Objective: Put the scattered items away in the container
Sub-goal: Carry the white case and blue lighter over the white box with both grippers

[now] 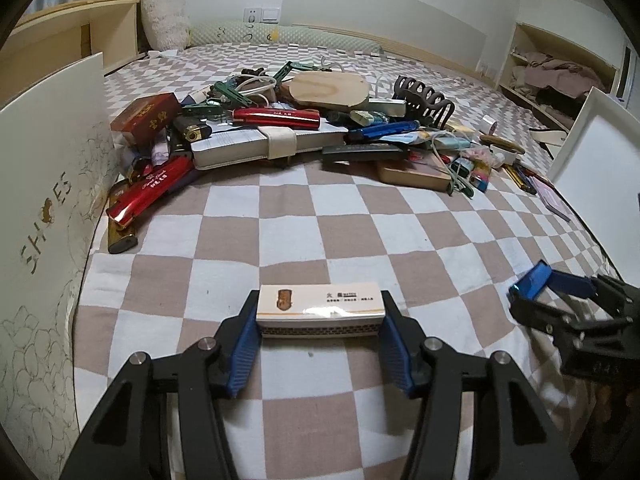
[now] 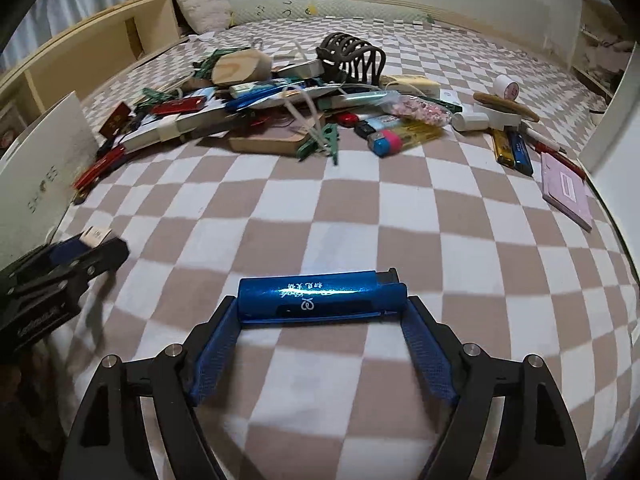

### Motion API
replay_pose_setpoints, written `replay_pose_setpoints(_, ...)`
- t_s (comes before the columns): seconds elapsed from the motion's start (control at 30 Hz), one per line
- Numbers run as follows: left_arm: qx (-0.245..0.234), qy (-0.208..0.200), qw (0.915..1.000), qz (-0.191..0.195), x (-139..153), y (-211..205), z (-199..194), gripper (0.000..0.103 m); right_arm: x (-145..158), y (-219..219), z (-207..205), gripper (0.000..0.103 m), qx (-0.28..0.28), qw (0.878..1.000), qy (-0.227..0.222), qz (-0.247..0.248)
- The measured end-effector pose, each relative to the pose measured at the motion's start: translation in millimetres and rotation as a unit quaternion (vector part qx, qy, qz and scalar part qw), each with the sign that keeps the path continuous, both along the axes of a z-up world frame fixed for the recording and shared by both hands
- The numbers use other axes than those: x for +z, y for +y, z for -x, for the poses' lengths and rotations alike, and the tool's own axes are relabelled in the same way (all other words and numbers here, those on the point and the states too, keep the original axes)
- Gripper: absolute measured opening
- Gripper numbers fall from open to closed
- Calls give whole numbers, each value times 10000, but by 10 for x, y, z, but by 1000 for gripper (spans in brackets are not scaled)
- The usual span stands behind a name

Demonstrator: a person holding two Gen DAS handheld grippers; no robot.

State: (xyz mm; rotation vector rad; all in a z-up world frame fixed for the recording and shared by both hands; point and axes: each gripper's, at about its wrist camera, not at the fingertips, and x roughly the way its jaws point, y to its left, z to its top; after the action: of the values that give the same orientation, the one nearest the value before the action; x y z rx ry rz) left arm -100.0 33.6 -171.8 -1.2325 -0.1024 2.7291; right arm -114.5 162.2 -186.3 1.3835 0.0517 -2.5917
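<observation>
Left gripper: clamped on a matchbox, one blue pad on each short end; held above the checked blanket.
Matchbox: long axis crosswise between the fingers, running 9 to 3 o'clock in the left view; printed white face up, brown emblem toward the 9 o'clock end.
Right gripper: closed on a blue lighter, pads pressing its two ends; also above the blanket.
Blue lighter: long axis crosswise, 9 to 3 o'clock in the right view; dark cap end points to 3 o'clock, white script along the body.
Each other: the right gripper shows at 4 o'clock in the left view; the left gripper shows at 8 o'clock in the right view, blurred; the two are apart.
Pile: heaped at 12 o'clock of both grippers, well apart from them; a red lighter lies across a white notebook, a wood slab sits on top, a dark hair claw at its 3 o'clock side.
Shoe box: white wall lettered SHOES, standing at 9 o'clock in the left view, touching the pile's near corner.
Second white box: at 2 o'clock in the left view, by the blanket's edge.
Strays: a yellow lighter and a pink pad at 2 o'clock in the right view.
</observation>
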Motion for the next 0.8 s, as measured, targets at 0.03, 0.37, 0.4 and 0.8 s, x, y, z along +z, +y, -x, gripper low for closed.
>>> replay_pose_setpoints(0.03, 5, -1, 10000, 29, 5, 7, -16, 55, 7, -10, -33, 82, 1, 10000, 11, -20)
replay_pose_setpoints(0.37, 87, -139, 9998, -101, 76, 20, -175, 55, 120, -21, -260, 82, -90, 9998, 6, 188)
replay_pose_setpoints(0.4, 79, -153, 9998, -124, 86, 24, -195, 55, 138, -25, -280, 82, -87, 9997, 9, 222)
replay_pose_setpoints(0.8, -127, 24, 9984, -555, 450, 20, -466, 55, 546, -164, -487, 82, 80, 9985, 393, 380)
